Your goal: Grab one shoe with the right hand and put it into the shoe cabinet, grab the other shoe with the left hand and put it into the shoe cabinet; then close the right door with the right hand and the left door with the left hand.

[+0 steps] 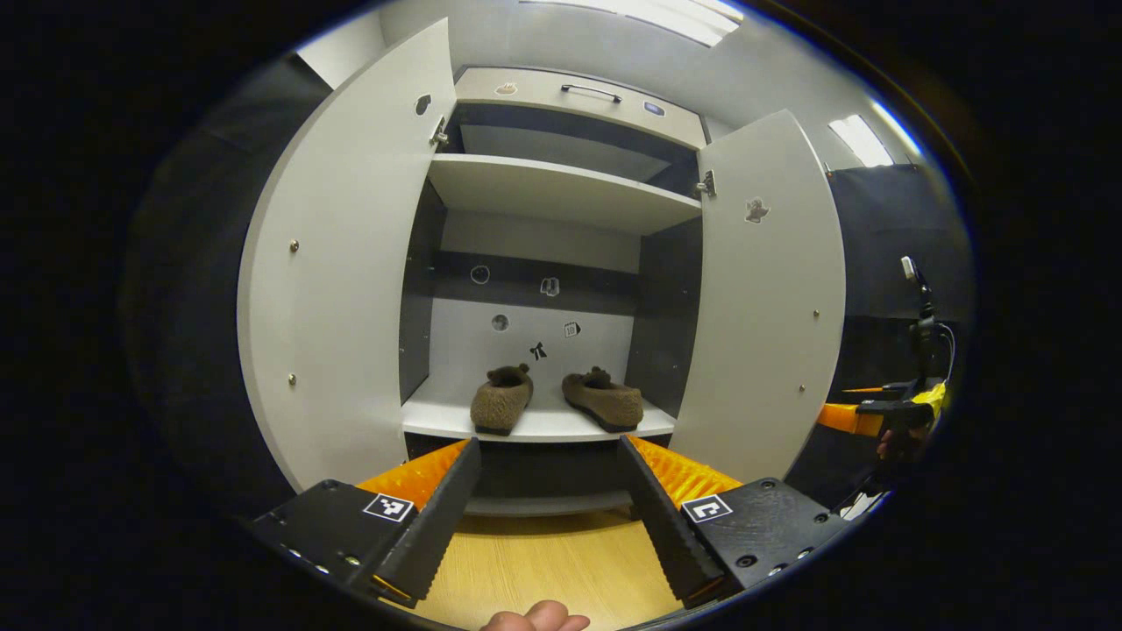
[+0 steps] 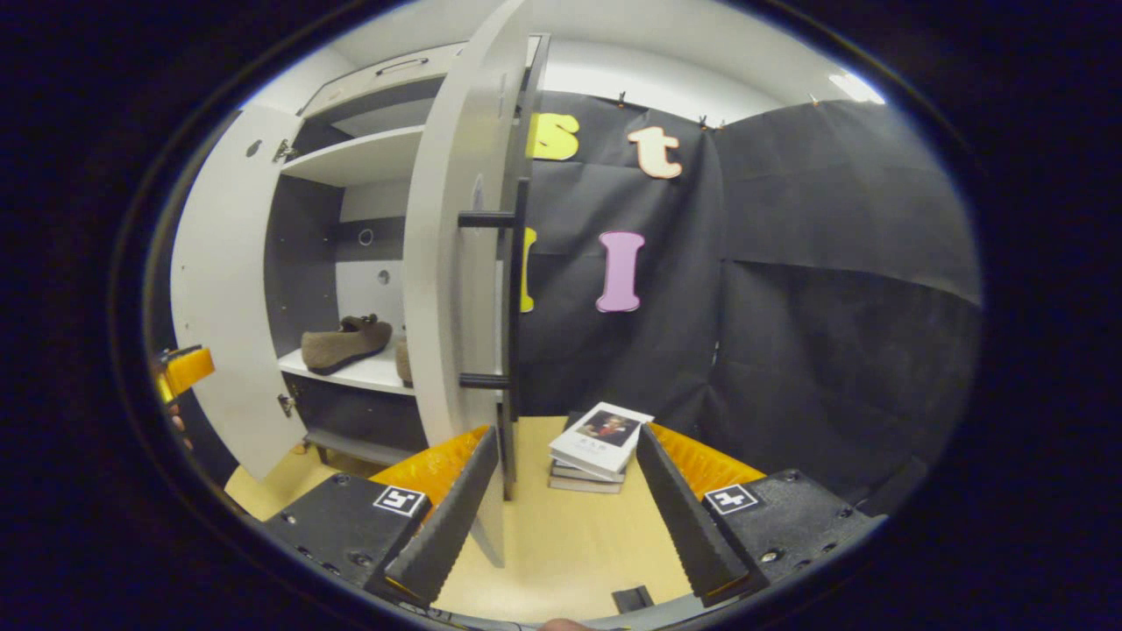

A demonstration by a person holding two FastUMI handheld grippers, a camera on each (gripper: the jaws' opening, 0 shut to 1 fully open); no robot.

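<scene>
- Both shoes sit on the lower shelf (image 1: 543, 427) of the shoe cabinet (image 1: 561, 188), toes pointing out toward the front edge. The left shoe (image 1: 501, 400) stands near the shelf's middle; the right shoe (image 1: 603, 399) lies angled beside it, a clear gap between them.
- Both doors stand wide open. The left door (image 1: 337, 289) swings far out; the right door (image 1: 761, 298) swings out the other way, leaving the whole opening free.
- The left gripper (image 1: 550, 504) hangs in front of the cabinet, squarely facing the lower shelf, its fingers spread apart with nothing between them. Bare wooden floor (image 1: 543, 561) lies under it.
- The right gripper (image 2: 561, 499) sits at the outer edge of the right door (image 2: 460, 263), its fingers parted and empty. That door's thin edge runs down just inside its left finger (image 2: 447, 513); whether they touch I can't make out.
- A black bar handle (image 2: 517, 298) runs down the door's outer face.
- A small stack of books (image 2: 598, 449) rests on the floor beyond, near the black cloth wall (image 2: 789, 289), with open floor in front of it.
</scene>
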